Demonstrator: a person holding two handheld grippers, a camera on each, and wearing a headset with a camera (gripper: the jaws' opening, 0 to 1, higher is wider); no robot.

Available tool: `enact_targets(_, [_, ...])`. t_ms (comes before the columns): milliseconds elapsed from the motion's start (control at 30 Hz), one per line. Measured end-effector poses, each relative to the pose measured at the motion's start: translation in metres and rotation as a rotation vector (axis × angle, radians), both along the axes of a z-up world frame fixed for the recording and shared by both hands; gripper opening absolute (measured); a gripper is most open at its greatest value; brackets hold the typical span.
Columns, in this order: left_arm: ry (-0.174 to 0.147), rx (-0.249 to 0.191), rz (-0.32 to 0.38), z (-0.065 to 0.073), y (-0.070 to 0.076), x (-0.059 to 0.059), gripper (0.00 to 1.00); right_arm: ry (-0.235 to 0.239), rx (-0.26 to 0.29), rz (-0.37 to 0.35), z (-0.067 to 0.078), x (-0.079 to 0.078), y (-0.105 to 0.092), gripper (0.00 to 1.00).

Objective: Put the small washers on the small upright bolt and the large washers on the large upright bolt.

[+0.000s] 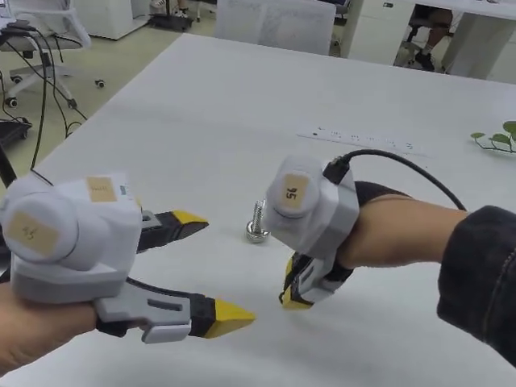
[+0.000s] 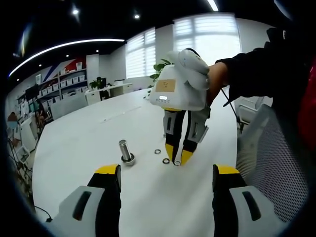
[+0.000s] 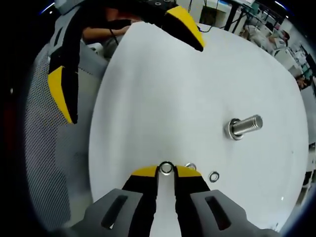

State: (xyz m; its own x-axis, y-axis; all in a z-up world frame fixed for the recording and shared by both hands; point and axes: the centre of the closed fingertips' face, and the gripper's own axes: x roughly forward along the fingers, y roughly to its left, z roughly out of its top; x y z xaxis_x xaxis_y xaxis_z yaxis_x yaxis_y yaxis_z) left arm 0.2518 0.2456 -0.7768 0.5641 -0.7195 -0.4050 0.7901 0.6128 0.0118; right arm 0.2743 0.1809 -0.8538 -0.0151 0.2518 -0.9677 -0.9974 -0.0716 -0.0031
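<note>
Right gripper (image 3: pixel 167 171) pinches a washer (image 3: pixel 167 168) on the table (image 1: pixel 242 121); left gripper (image 1: pixel 210 268) is open.

The right gripper's tan sticker (image 1: pixel 292 192) reads "56"; the writing on the left one's is too blurred to read. The right gripper's yellow-tipped jaws are drawn close onto the small metal ring, held between the tips down at the smooth white top. Two more washers lie at its 3 o'clock, one (image 3: pixel 191 167) just beside the jaw, the other (image 3: pixel 214 176) further out. A threaded steel bolt (image 3: pixel 243 126) stands upright toward 1 o'clock, apart from them. The left gripper's jaws are spread wide.
</note>
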Motion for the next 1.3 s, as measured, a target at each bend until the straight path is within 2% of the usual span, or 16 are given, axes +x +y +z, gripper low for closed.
enact_targets(267, [0.007,0.013,-0.045,-0.003,-0.009,0.003,0.75,-0.018,0.005,-0.066,0.02,0.013,-0.027,0.14])
enact_targets(533, [0.014,0.015,-0.084,-0.003,-0.017,0.007,0.75,-0.014,0.045,-0.129,0.044,0.022,-0.044,0.14])
enact_targets(700, [0.018,0.026,-0.11,-0.005,-0.021,0.007,0.75,-0.043,0.05,-0.156,0.065,0.035,-0.06,0.14])
enact_targets(933, [0.018,0.026,-0.126,-0.006,-0.025,0.007,0.75,-0.09,0.047,-0.21,0.084,0.061,-0.083,0.14])
enact_targets(1100, [0.022,0.028,-0.131,-0.007,-0.025,0.006,0.75,-0.107,0.048,-0.238,0.089,0.075,-0.09,0.14])
enact_targets(1300, [0.025,0.024,-0.125,-0.007,-0.024,0.007,0.75,-0.097,0.044,-0.243,0.078,0.085,-0.089,0.13])
